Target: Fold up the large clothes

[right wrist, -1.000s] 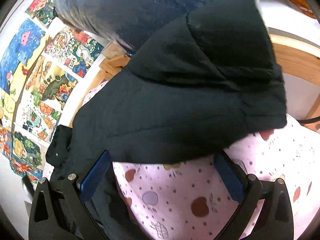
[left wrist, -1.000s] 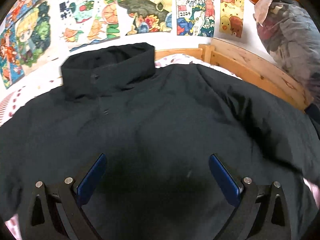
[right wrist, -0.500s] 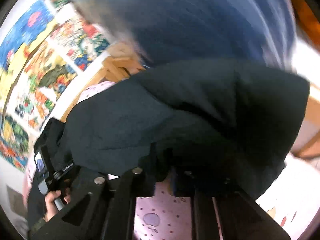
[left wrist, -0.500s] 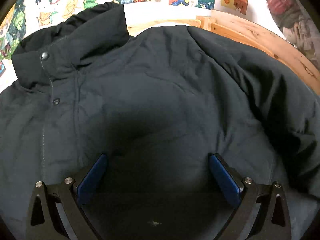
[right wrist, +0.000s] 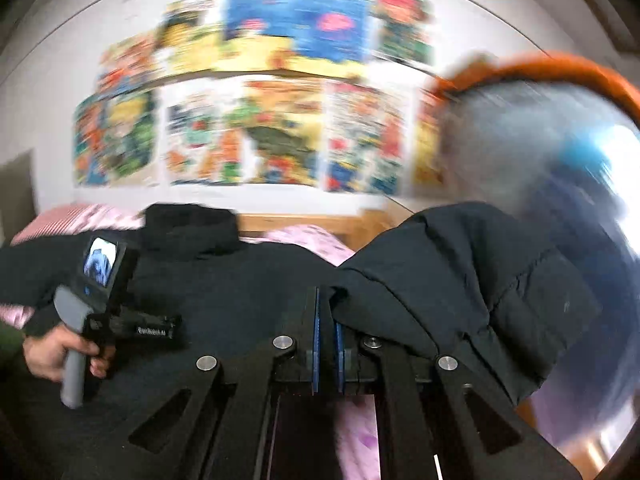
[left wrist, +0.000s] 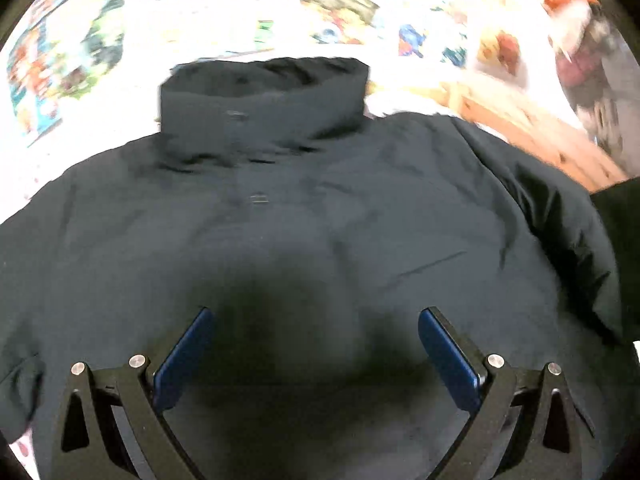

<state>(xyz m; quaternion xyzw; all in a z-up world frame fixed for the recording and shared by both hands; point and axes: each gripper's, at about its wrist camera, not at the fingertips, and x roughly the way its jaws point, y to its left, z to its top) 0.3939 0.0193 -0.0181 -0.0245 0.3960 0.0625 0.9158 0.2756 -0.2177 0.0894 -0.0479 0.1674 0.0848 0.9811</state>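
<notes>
Nearest the lens: right gripper, jaws clamped on sleeve of black jacket, spread on bed; thin bite, padded fabric may slip out. Left gripper, jaws wide, holding nothing, above chest. Beyond: collar

Left gripper: jaws spread wide, blue pads facing each other across a broad gap, nothing between them; it hangs low over the jacket front.

Right gripper: jaws pressed together, blue pads nearly touching, pinching the edge of the jacket's sleeve, which is lifted.

Left hand, seen from the right wrist view: bare fingers wrapped round the grey handle, sleeve cuff dark green.
</notes>
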